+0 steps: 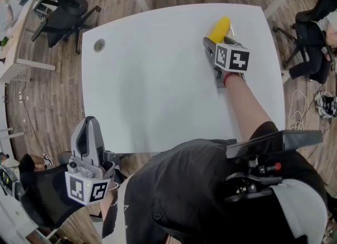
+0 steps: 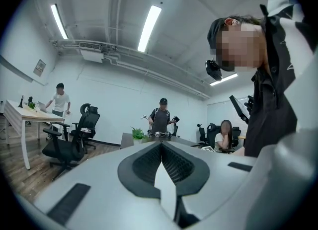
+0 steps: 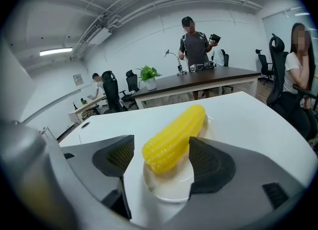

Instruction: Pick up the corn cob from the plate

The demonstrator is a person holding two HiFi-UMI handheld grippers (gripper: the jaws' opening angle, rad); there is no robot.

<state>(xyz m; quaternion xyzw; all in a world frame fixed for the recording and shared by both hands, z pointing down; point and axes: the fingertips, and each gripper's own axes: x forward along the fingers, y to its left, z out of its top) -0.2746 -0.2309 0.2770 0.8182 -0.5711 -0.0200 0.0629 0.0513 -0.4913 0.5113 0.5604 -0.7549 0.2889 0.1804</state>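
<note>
The corn (image 3: 174,137), bright yellow with neat kernel rows and a blunt near end, lies on a white plate (image 3: 169,189) at 1 o'clock on the worktop (image 1: 158,79). The right hand-held gripper (image 3: 161,147) stands wide, its jaws flanking that end. The left hand-held gripper (image 2: 161,147) is closed and empty.

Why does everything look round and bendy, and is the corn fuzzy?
Right gripper view: a wide lens bends the room and darkens the corners, but the corn cob looks sharp. Left gripper view: the ceiling lamps glare white. Head view: the table edges bow outward.
</note>
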